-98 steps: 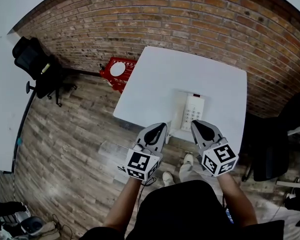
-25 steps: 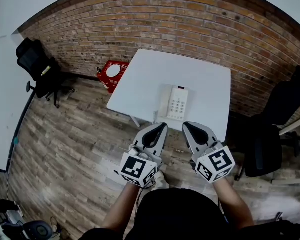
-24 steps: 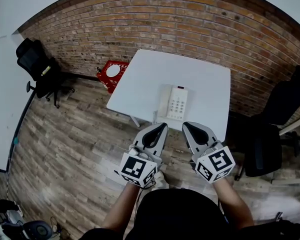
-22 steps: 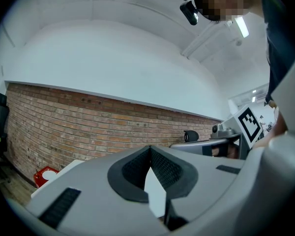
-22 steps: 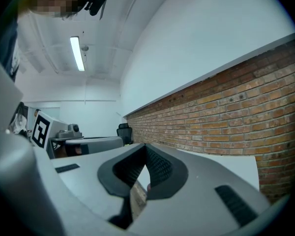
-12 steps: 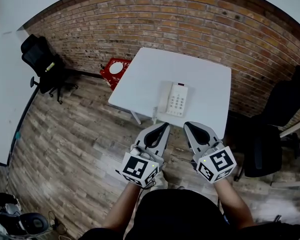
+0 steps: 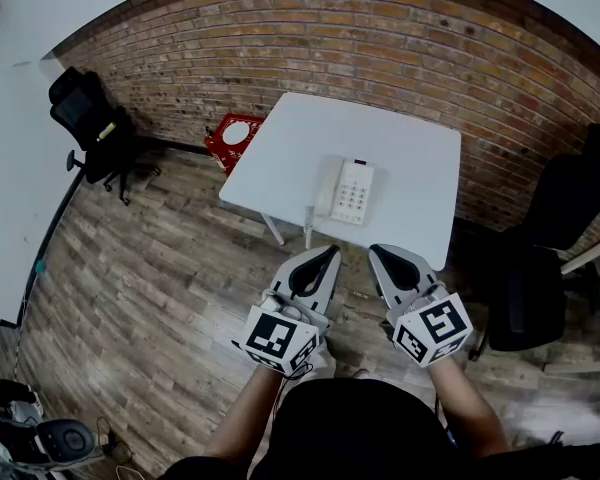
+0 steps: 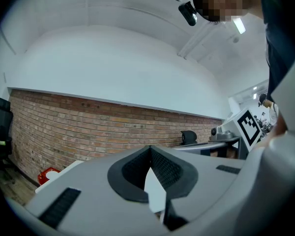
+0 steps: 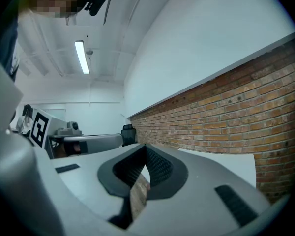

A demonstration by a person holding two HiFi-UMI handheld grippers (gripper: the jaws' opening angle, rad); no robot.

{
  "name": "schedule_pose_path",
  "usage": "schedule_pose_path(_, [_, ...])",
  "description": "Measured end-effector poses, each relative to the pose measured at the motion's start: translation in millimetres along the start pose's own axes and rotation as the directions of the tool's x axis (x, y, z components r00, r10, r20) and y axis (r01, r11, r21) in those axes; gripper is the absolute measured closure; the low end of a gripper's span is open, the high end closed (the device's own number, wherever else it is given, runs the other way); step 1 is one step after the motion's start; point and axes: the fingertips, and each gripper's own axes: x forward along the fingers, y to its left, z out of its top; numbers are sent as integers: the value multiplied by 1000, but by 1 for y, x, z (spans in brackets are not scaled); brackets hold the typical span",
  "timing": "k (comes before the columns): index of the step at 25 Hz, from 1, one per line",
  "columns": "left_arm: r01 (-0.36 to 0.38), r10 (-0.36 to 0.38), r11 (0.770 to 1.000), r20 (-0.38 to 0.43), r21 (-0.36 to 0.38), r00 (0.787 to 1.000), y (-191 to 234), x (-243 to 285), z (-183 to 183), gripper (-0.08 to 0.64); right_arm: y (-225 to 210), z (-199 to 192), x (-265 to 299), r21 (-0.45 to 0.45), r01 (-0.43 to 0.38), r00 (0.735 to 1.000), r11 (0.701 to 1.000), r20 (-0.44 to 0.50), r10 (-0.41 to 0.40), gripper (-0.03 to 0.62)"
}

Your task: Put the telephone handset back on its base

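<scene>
In the head view a white telephone (image 7: 352,191) with a keypad sits near the front edge of a white table (image 7: 400,148). Its handset (image 7: 325,188) lies along the base's left side, and a cord (image 7: 308,220) hangs over the table edge. Both grippers hover over the wooden floor short of the table, pointing at it. My left gripper (image 7: 329,253) is shut and empty, its pads meeting in the left gripper view (image 8: 150,150). My right gripper (image 7: 376,253) is shut and empty too (image 9: 145,148).
A brick wall (image 7: 380,38) runs behind the table. A black office chair (image 7: 85,118) stands at the far left, another black chair (image 7: 550,258) at the right. A red object (image 7: 232,138) lies on the floor by the table's left corner.
The table and telephone have slid a little farther from the grippers in the head view. Both grippers stay shut and side by side.
</scene>
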Motion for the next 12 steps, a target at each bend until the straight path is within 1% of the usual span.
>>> schedule_pose_path(12, [-5, 5, 1000, 0, 5, 1000, -27, -16, 3, 551, 12, 1, -28, -2, -11, 1000, 1000, 0, 11, 580])
